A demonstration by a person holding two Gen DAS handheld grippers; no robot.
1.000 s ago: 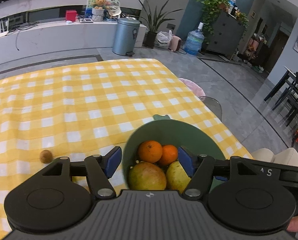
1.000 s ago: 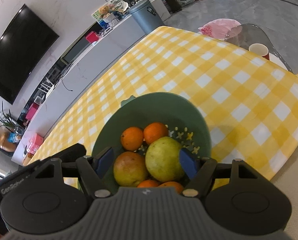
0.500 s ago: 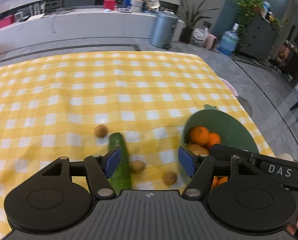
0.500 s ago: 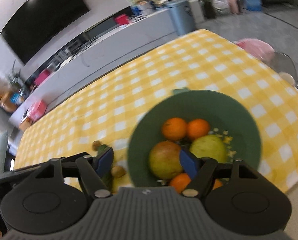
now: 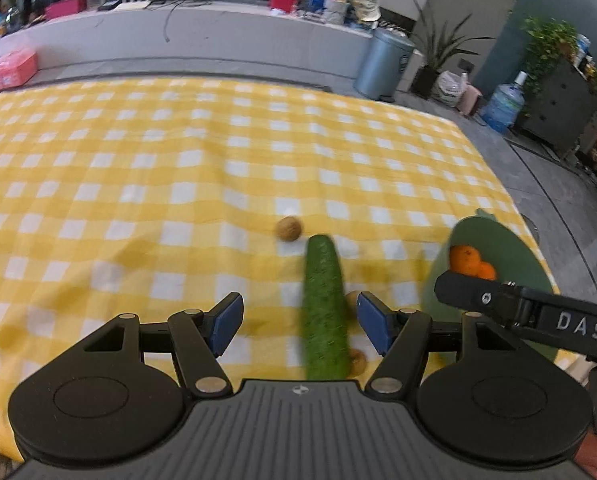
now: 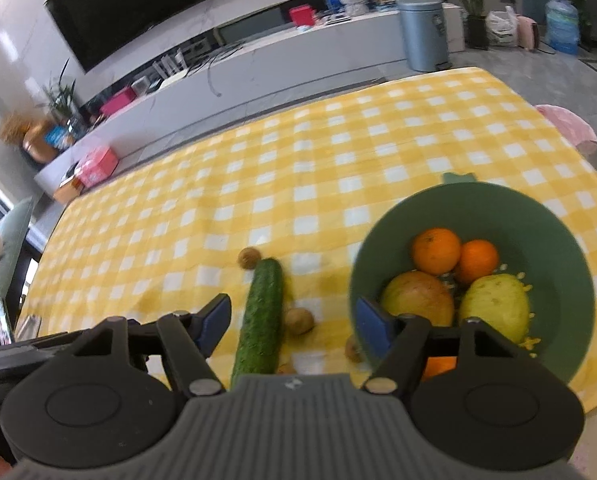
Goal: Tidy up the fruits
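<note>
Black, both grippers, jaws apart with nothing between the pads: left gripper (image 5: 298, 322) hanging over the cloth close to the near edge, right gripper (image 6: 292, 320) just beside it, jaws lately narrowed a little and still empty. Green and bumpy, next out: cucumber (image 6: 260, 316) lying flat on the yellow checked tablecloth (image 6: 338, 152), one end under the gripper bodies, the other pointing toward the far edge. Stiff and fairly heavy by the look of it, skin rough enough not to slip; best taken across the middle, pads on the two long sides, so neither end droops. Small brown round fruits around it: one (image 6: 299, 321) touching or nearly touching its right side, another (image 6: 353, 349) against the foot of the bowl, a third (image 6: 250, 258) at its far tip. Light and hard-looking, likely to roll at a nudge; better pinched straight from above. Green bowl (image 6: 494, 200) toward the near right corner of the table, well loaded: two oranges (image 6: 436, 251) at the back, a reddish-green fruit (image 6: 418, 296) and a yellow-green one (image 6: 494, 306) in front, more orange showing below. Beyond all that, bare cloth to the far edge.
</note>
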